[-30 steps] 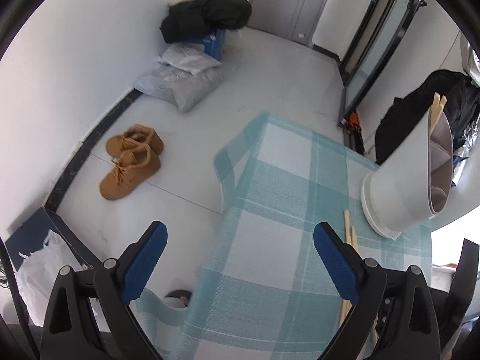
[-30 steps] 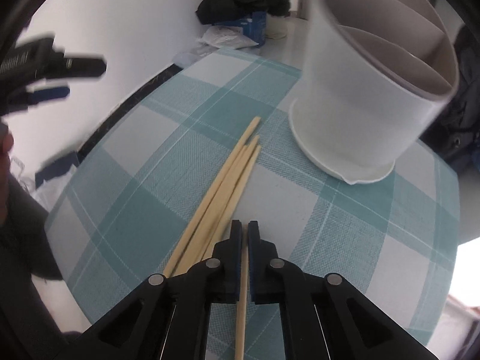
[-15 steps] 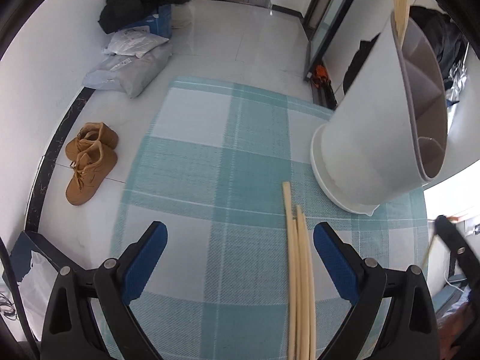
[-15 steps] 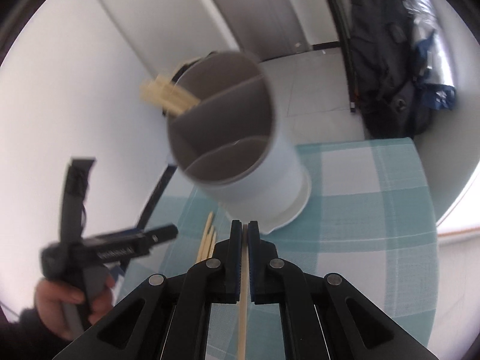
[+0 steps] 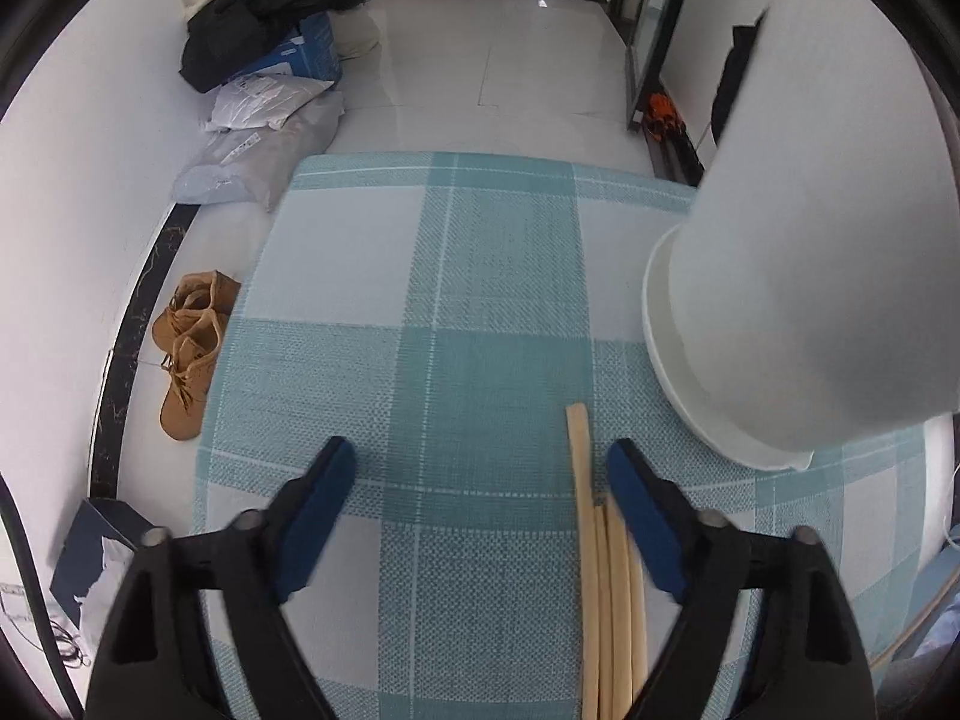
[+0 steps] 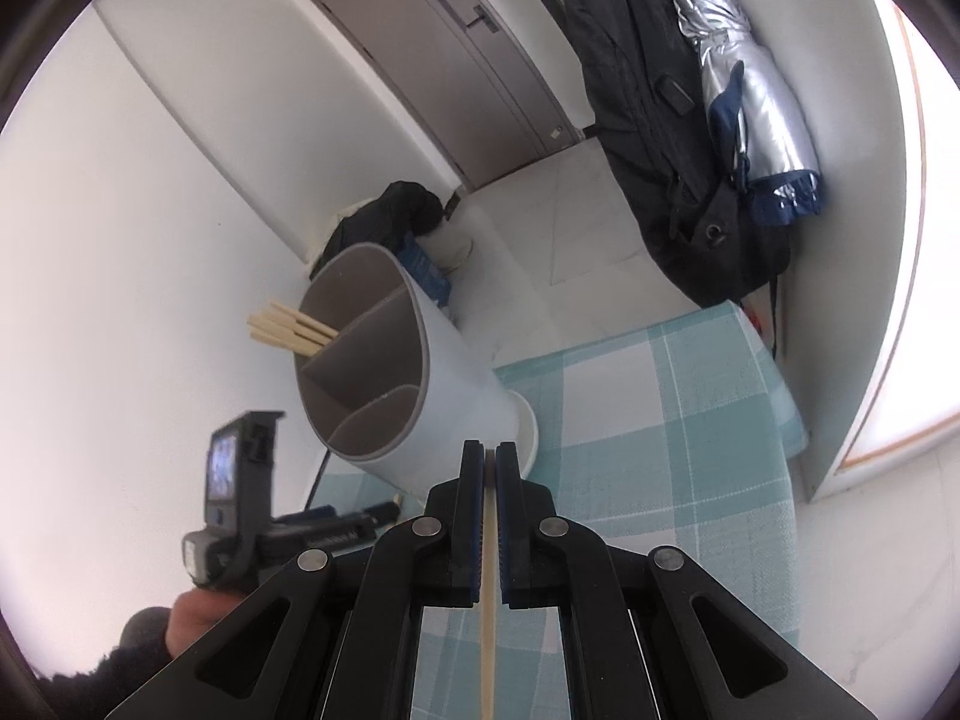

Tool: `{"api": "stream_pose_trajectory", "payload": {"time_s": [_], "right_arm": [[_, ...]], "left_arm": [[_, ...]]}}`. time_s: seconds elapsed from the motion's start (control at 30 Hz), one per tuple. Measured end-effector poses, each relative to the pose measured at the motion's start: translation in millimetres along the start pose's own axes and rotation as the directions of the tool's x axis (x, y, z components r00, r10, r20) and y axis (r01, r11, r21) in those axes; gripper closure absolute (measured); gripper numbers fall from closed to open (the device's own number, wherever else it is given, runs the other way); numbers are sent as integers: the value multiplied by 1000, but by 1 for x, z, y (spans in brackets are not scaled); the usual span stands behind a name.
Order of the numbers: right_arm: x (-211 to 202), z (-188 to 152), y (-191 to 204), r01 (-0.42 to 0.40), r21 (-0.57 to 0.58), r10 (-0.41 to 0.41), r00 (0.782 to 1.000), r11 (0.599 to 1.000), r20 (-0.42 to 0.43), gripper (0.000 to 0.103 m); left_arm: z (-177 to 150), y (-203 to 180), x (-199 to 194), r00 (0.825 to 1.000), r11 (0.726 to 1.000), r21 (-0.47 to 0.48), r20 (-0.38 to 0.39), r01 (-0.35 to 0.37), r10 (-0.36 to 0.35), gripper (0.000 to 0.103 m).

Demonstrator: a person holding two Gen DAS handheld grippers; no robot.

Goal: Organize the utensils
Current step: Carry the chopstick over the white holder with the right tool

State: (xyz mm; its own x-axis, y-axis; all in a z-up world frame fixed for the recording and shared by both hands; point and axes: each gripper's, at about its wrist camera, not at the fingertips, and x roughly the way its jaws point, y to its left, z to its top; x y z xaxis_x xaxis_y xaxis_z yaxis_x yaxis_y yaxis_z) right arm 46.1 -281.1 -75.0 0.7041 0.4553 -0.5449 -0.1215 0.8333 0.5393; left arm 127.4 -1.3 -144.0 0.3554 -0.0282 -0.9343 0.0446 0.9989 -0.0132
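Since earlier frame: right tool (image 6: 489,468) lifted, clamping chopstick (image 6: 487,630); left tool (image 5: 480,474) (wide, closing) over pile (image 5: 606,570). Aim yours into holder (image 6: 384,372).

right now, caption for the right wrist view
Right gripper clamps one chopstick before the divided utensil holder.

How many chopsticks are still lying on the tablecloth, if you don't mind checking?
3 chopsticks lie side by side on the tablecloth, just inside the left gripper's right finger; their near ends run out of view, possibly hiding more.

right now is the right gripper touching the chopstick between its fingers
Touching. The right wrist view shows the right gripper shut on the chopstick, no gap either side.
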Motion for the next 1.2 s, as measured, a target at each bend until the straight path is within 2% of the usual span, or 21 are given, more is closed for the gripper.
{"api": "stream_pose_trajectory", "payload": {"time_s": [0.1,0.17,0.27,0.33,0.37,0.4,0.43,0.47,0.63,0.77,0.83,0.87,1.0,1.1,1.2], "right_arm": [[-3,3,1,2,-17,-2,1000,1000,13,100],[-1,3,-2,3,-21,-3,1000,1000,15,100],[-3,2,-4,12,-22,-11,1000,1000,16,100],[-7,2,-4,15,-20,-15,1000,1000,18,100],[-8,2,-4,16,-19,-16,1000,1000,19,100],[-8,2,-4,16,-19,-16,1000,1000,20,100],[-8,2,-3,19,-22,-18,1000,1000,21,100],[-8,2,-2,21,-27,-21,1000,999,22,100],[-9,0,10,30,-62,-28,999,998,29,100],[-10,-2,22,30,-102,-26,999,994,41,100],[-10,-5,30,39,-120,-33,998,992,51,100],[-10,-6,35,41,-134,-34,998,990,54,100],[-13,-15,56,53,-207,-36,996,977,81,100],[-16,-23,72,54,-256,-30,995,965,96,100],[-18,-32,85,66,-302,-32,993,951,115,100]], "left_arm": [[4,-1,0,1000,1000,4,5,-4,4,28],[7,0,2,1000,1000,3,3,-7,7,32],[6,-3,0,1000,1000,24,4,-15,15,45],[5,-5,-2,1000,999,31,0,-11,11,61],[5,-6,-3,1000,999,35,-4,-8,8,66],[5,-8,-3,1000,999,38,-9,-2,3,76],[5,-9,-4,1000,999,43,-16,5,-5,92],[6,-11,-3,1000,999,48,-24,9,-8,100],[6,-6,-6,999,999,20,-15,39,-39,101],[3,-2,-27,994,995,-8,60,95,-94,101],[0,-1,-46,984,992,-8,132,125,-122,101],[-4,1,-60,971,988,-6,187,154,-150,101],[-20,-3,-102,922,977,41,324,208,-210,101],[-31,-7,-125,886,966,75,387,246,-256,101],[-37,-5,-138,861,957,102,418,273,-290,101]]}}
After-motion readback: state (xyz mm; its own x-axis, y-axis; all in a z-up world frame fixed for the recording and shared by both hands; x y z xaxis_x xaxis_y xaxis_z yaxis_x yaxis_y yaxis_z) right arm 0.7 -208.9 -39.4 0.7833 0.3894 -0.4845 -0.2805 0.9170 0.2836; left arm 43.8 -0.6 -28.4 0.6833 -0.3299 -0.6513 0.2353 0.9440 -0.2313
